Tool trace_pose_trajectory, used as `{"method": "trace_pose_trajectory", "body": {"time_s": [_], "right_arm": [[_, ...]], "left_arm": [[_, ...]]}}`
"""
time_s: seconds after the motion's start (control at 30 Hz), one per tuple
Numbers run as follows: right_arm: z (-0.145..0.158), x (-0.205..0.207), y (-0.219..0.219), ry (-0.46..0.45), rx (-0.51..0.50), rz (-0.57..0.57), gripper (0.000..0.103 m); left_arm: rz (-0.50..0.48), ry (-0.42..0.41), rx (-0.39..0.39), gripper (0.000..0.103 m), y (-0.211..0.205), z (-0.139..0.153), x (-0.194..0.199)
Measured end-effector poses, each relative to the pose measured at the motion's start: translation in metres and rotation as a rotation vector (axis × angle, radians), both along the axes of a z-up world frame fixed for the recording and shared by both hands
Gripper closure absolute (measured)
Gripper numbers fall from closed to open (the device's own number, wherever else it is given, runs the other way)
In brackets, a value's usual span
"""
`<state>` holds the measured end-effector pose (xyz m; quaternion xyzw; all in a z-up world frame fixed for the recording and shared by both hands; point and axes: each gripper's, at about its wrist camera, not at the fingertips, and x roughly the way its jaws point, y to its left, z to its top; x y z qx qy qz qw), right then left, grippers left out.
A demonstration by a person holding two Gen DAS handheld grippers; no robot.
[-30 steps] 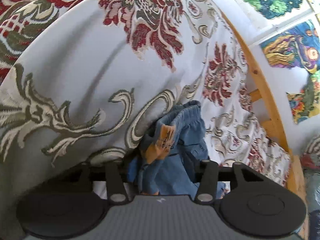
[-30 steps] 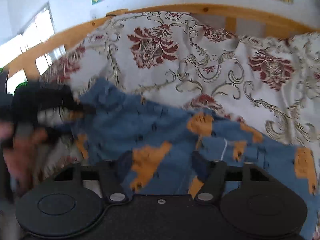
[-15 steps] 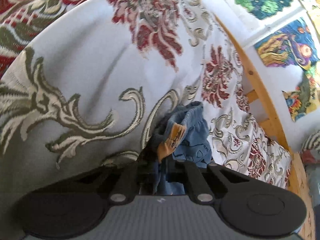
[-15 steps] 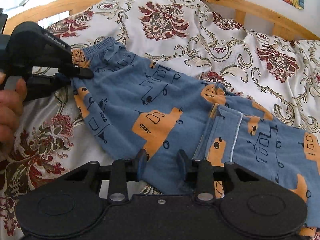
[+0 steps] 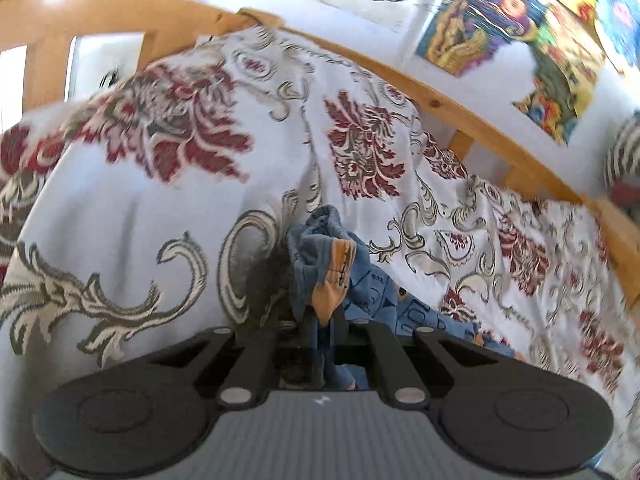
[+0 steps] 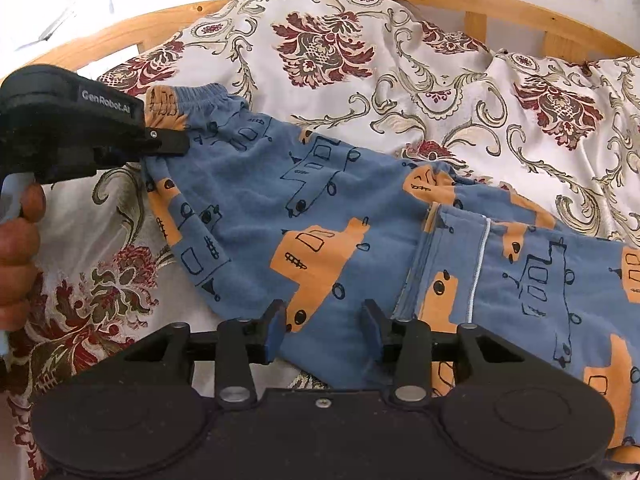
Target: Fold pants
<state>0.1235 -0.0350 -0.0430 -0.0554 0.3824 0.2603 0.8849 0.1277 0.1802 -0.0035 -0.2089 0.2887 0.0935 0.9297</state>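
Blue pants point(image 6: 320, 216) waistband clamped by left hand-held gripper point(image 5: 323, 320); right hand-held gripper point(image 6: 323, 330) released, straddling fabric.

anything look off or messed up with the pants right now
Nothing damaged or spilled. The blue pants lie slanted across the floral bedspread, with one leg end doubled back over the other near the middle. The left hand-held gripper pinches the waistband; the right hand-held gripper is open over the lower edge.

Bright daylight, fisheye-curved edges; left wrist view motion-blurred, right wrist view sharp.
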Motion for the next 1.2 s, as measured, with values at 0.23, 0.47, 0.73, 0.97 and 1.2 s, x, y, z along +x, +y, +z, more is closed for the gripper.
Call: {"method": "trace_pose_trajectory", "body": {"time_s": [0.23, 0.47, 0.73, 0.97, 1.2], "right_arm": [[-0.001, 0.001, 0.000, 0.007, 0.012, 0.006, 0.053], [0.000, 0.000, 0.001, 0.005, 0.004, 0.017, 0.050], [0.001, -0.001, 0.002, -0.001, -0.009, 0.013, 0.050], [0.000, -0.003, 0.004, -0.008, -0.017, 0.010, 0.050], [0.021, -0.004, -0.030, -0.029, 0.142, -0.020, 0.050]], "left_arm": [[-0.096, -0.009, 0.282, 0.098, -0.046, 0.009, -0.005], [0.052, 0.119, 0.027, 0.075, 0.003, -0.012, -0.001], [0.098, 0.051, -0.269, 0.059, 0.037, -0.023, 0.008], [0.117, 0.002, -0.256, 0.093, 0.036, -0.027, -0.002], [-0.023, -0.075, -0.076, 0.093, 0.006, 0.005, -0.006]]}}
